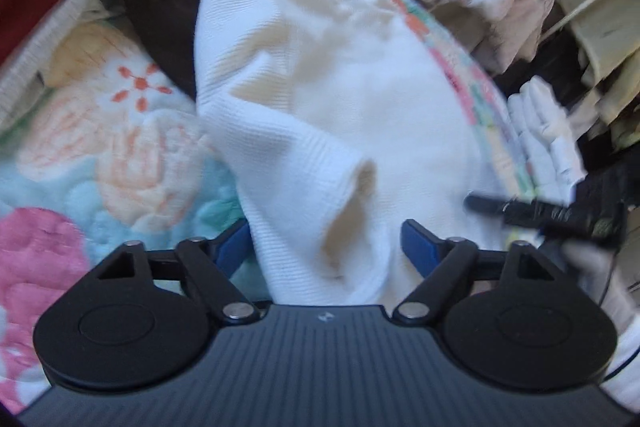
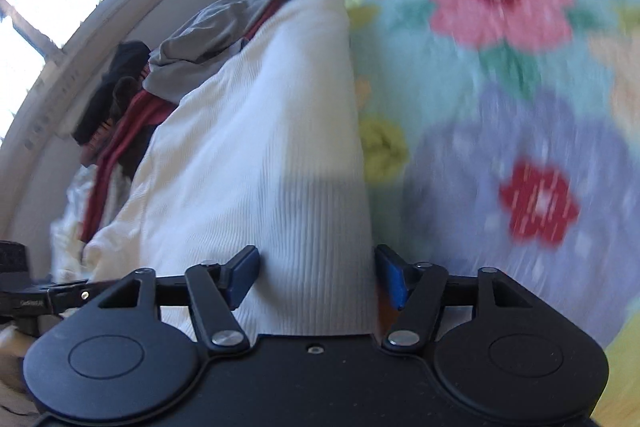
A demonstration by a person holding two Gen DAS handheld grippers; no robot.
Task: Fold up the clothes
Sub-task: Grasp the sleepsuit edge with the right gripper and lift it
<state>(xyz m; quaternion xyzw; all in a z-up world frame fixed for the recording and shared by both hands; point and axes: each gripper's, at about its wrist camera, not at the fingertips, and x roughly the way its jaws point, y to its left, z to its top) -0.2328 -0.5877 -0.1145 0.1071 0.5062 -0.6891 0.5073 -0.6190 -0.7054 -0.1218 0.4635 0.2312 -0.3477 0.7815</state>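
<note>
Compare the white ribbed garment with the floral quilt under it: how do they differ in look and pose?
The white ribbed garment is plain, with fine ribs; the floral quilt is many-coloured, with stitched flowers. The garment is rumpled, with folds, and lies on top; the quilt is spread out beneath it. Both are soft fabric.

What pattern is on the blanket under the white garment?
Multicoloured flowers on the blanket; right wrist view shows it best.
</note>
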